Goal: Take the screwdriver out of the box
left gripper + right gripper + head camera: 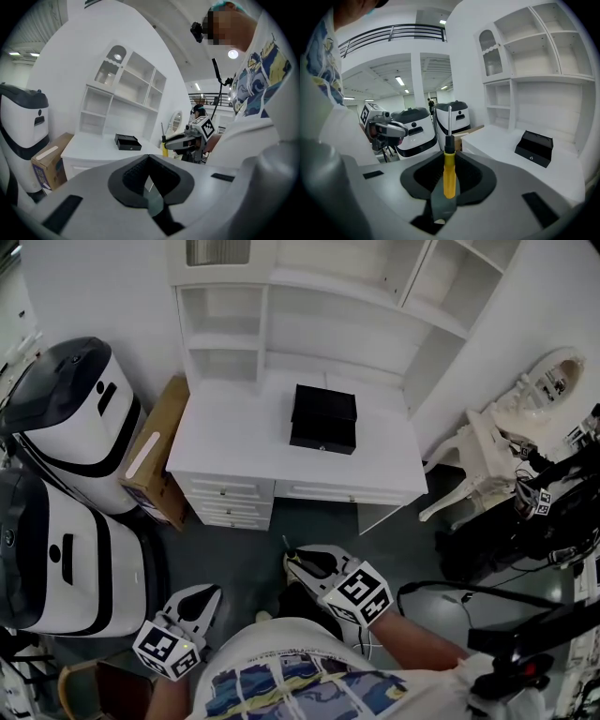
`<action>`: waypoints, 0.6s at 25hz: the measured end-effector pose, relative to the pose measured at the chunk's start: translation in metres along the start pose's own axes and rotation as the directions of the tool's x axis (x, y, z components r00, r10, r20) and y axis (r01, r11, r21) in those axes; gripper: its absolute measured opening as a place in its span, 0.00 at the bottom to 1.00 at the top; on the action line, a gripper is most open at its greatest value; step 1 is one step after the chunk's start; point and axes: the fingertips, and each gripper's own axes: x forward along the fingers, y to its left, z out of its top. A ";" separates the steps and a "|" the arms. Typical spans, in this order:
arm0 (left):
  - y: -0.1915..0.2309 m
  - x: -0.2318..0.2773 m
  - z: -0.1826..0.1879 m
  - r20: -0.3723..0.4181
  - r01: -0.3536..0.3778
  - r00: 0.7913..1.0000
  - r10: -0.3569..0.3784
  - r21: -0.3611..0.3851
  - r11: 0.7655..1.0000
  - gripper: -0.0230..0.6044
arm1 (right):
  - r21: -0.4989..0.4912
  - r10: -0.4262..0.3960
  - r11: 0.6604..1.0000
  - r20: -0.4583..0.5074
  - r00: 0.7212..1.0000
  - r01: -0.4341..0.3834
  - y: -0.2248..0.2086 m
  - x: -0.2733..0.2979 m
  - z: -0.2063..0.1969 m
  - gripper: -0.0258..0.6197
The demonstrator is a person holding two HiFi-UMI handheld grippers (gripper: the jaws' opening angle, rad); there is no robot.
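Note:
The black box (323, 418) sits shut on the white desk (234, 437), well ahead of both grippers. My right gripper (298, 562) hangs low in front of the desk, shut on the yellow-handled screwdriver (449, 169), whose steel shaft sticks out past the fingertips. The right gripper view shows the box (534, 148) off to the right. My left gripper (202, 598) is lower left, away from the desk; its jaws (148, 159) meet with nothing between them. The left gripper view shows the box (127, 141) and the right gripper (180, 140) holding the screwdriver (163, 146).
A white shelf unit (309, 306) rises behind the desk, with drawers (230, 498) below. Two white-and-black machines (70, 418) (66, 559) and a cardboard box (159, 451) stand left. A white ornate chair (506, 442) and black stands with cables (544, 521) are right.

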 end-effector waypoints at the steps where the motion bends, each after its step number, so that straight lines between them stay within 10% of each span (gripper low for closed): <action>1: 0.001 0.000 0.000 -0.002 -0.001 1.000 0.001 -0.002 1.000 0.06 | 0.000 0.001 1.000 0.000 1.000 -0.001 0.000 0.001 0.000 0.18; 15: -0.002 0.006 -0.001 -0.007 0.008 1.000 -0.008 0.005 1.000 0.06 | -0.015 0.002 1.000 0.014 1.000 -0.002 0.000 0.004 0.000 0.18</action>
